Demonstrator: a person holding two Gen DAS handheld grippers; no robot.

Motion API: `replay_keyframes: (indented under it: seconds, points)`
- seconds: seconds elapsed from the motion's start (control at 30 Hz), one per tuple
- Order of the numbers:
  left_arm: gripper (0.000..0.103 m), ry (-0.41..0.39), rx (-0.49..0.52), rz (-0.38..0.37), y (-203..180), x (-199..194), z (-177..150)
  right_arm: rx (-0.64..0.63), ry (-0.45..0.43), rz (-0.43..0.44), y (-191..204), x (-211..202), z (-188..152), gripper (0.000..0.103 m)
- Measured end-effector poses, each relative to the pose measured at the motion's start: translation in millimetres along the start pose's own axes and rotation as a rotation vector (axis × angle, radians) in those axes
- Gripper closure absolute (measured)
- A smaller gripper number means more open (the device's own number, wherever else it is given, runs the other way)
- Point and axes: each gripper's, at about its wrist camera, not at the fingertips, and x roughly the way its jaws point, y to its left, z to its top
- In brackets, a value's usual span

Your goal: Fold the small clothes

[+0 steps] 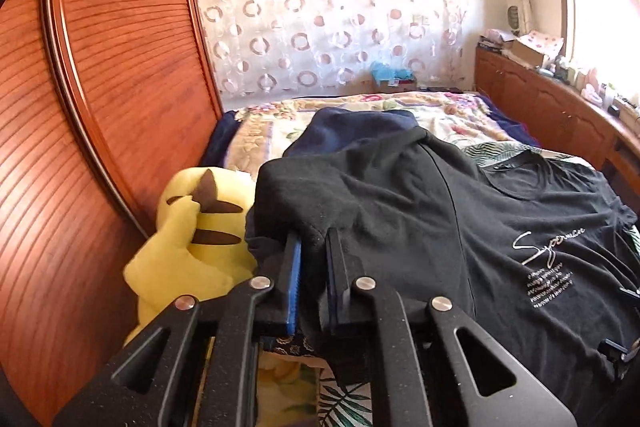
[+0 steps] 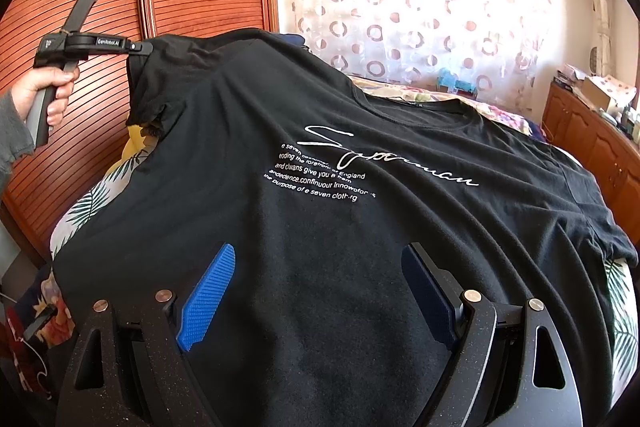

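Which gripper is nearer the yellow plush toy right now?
Left. The left gripper pinches the black T-shirt sleeve right beside the yellow plush toy; the right gripper hovers open over the shirt's lower front.

On the chest of the black T-shirt point(image 2: 360, 211) we read a large white script word point(image 2: 384, 157), which looks like "Superman", though the handwriting is loose. Under it run small white printed lines point(image 2: 320, 179), partly creased: "e seven", "and clwans give you a", "andedence.confinuour innowofor", "the purpose of e seven cloth.rg", with "England" at the end of one line. From the left wrist view we see the same print point(image 1: 548, 267), too small to make out. On the left gripper point(image 2: 140, 47) a small white label point(image 2: 108, 42) reads "GenRobot.AI".
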Motion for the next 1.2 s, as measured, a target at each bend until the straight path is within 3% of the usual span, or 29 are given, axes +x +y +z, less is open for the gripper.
replay_keyframes:
  seconds: [0.27, 0.47, 0.53, 0.6, 0.7, 0.77, 0.87, 1.0, 1.2]
  points:
    - [0.087, 0.056, 0.027, -0.049, -5, 17, -1, 0.008, -0.002, 0.004, -1, 1, 0, 0.016]
    - [0.086, 0.086, -0.009, -0.003, 3, 27, -2, 0.01, -0.003, 0.007, -3, 1, -1, 0.016]
    - [0.065, 0.075, -0.013, 0.011, 9, 27, -1, 0.011, -0.003, 0.008, -3, 1, -1, 0.016]
    - [0.037, 0.049, -0.022, 0.011, 18, 27, 3, 0.009, -0.003, 0.008, -3, 1, -1, 0.016]
    - [0.033, 0.054, -0.067, -0.005, 36, 35, 7, 0.007, -0.003, 0.007, -2, 1, -1, 0.016]
    - [0.034, 0.075, -0.097, -0.03, 42, 41, 4, 0.008, -0.004, 0.007, -2, 1, -1, 0.016]
    - [0.048, 0.091, -0.047, -0.084, 32, 46, 0, 0.01, -0.007, 0.006, -2, 0, -2, 0.016]
    - [0.088, 0.121, 0.009, -0.087, 21, 52, 1, 0.005, -0.006, 0.005, 0, 1, -2, 0.016]
    - [0.092, 0.042, 0.063, -0.043, 11, 27, 11, 0.007, -0.009, 0.004, -1, 0, -2, 0.016]
